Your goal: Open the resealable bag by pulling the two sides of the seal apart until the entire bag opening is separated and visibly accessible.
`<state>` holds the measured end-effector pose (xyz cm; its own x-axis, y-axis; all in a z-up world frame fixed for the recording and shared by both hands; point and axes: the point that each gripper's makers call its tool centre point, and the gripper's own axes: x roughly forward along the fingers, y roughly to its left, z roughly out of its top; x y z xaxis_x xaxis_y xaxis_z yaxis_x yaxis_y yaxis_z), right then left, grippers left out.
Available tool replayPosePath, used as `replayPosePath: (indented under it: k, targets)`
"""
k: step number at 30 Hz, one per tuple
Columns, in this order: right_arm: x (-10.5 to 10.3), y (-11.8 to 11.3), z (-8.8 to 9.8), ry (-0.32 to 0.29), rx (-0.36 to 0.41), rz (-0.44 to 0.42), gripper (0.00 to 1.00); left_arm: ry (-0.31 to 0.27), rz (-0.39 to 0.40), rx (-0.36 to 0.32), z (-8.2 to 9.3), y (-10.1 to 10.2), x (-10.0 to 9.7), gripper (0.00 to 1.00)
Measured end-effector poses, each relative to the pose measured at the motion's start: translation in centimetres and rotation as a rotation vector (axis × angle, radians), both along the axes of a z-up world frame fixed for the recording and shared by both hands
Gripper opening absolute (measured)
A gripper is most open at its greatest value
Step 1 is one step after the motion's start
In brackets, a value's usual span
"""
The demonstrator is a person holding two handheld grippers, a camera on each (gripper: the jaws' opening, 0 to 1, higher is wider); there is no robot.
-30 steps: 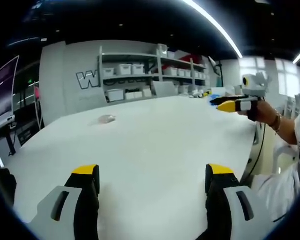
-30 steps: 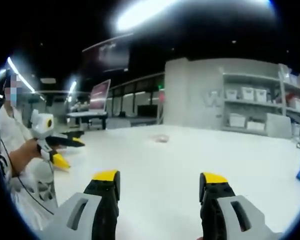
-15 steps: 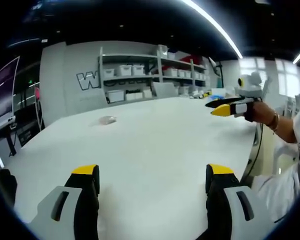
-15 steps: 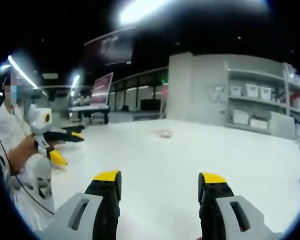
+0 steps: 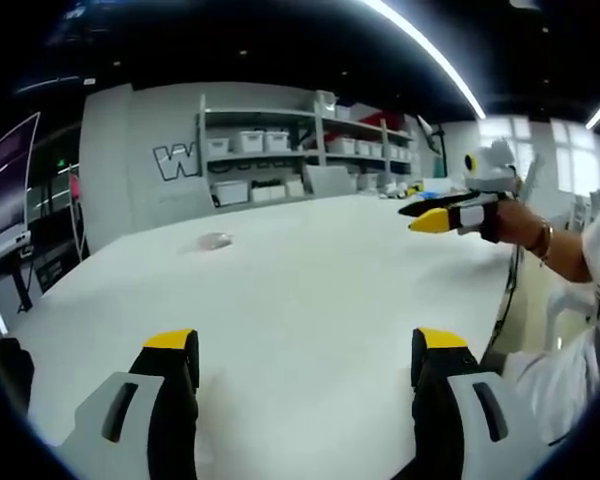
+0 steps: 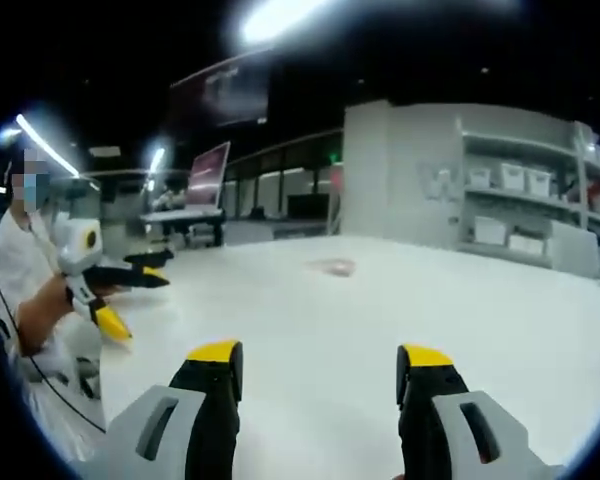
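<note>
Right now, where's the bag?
The resealable bag lies flat on the white table, far side, left of centre in the left gripper view, before the shelving, apart from both grippers.

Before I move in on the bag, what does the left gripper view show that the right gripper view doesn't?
Left gripper view: the right gripper, open, held in a hand at that view's right, and bright windows behind it. Right gripper view: the left gripper, open, at that view's left, and a tilted monitor behind it. Both: the white table, the small clear bag lying far ahead, and the shelves of bins.
</note>
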<state>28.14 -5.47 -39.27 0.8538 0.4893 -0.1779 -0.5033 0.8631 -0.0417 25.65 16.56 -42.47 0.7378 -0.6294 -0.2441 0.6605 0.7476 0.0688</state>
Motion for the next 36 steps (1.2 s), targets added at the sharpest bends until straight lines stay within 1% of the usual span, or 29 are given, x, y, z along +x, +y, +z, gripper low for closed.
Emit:
replayPosePath:
  k: [4,11,18,28,36]
  targets:
    - [0.7,0.6,0.1,0.015,0.014,0.016,0.61,-0.005,0.0,-0.004,0.2,0.0,0.0,0.86]
    - [1.4,1.3,-0.1,0.027,0.008,0.025,0.61,-0.001,0.006,-0.003,0.2,0.2,0.1,0.86]
    - [1.8,1.7,-0.4,0.035,-0.01,0.034,0.61,-0.005,0.003,0.002,0.3,0.0,-0.1,0.86]
    - [3.2,1.8,-1.2,0.057,-0.036,0.029,0.6,-0.005,-0.001,0.008,0.2,-0.2,-0.2,0.86]
    - [4.0,2.2,-1.1,0.065,-0.048,0.03,0.6,-0.006,0.0,0.009,0.3,-0.1,-0.1,0.86]
